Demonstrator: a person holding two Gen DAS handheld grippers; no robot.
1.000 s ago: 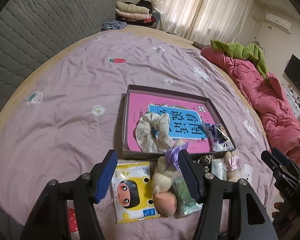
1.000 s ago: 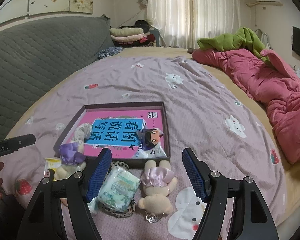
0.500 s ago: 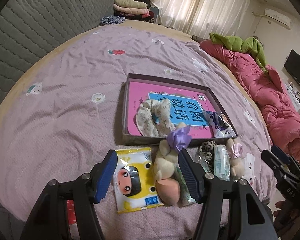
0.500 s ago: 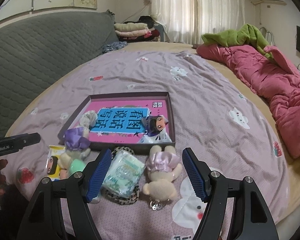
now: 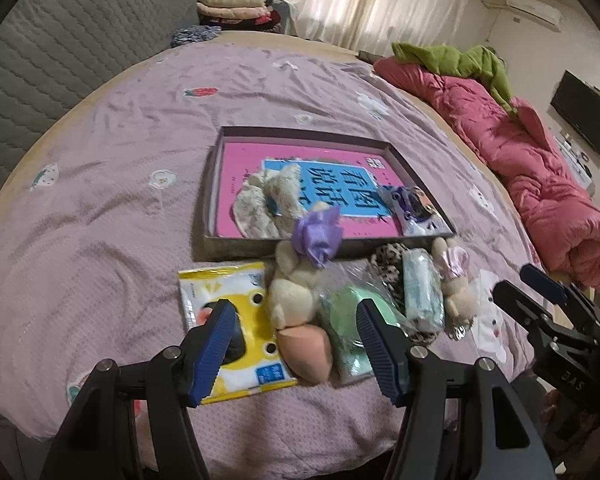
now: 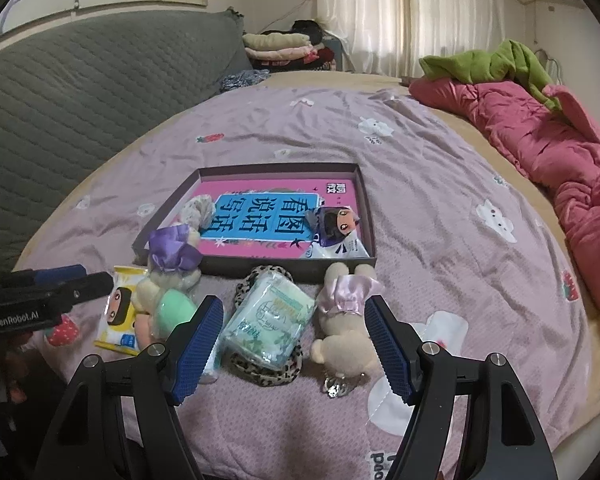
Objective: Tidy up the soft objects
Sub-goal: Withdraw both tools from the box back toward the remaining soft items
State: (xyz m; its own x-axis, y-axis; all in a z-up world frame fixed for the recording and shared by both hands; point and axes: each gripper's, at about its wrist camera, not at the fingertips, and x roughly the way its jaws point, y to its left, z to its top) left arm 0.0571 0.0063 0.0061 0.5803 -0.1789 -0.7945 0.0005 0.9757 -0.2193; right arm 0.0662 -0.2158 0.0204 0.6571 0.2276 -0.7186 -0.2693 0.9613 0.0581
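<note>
Toys: cream plush point(image 5: 296, 292) with purple bow, peach sponge point(image 5: 305, 347), green sponge point(image 5: 346, 320), in a row before the tray point(image 5: 236, 246).
Left hand-held gripper point(image 5: 294, 344): wide, empty.
Right hand-held gripper point(image 6: 294, 344): wide, empty.

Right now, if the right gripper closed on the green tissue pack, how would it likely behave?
The tissue pack looks soft, so it would probably squash. Its glossy wrapper may slip. It rests on the leopard scrunchie, which might shift.
</note>
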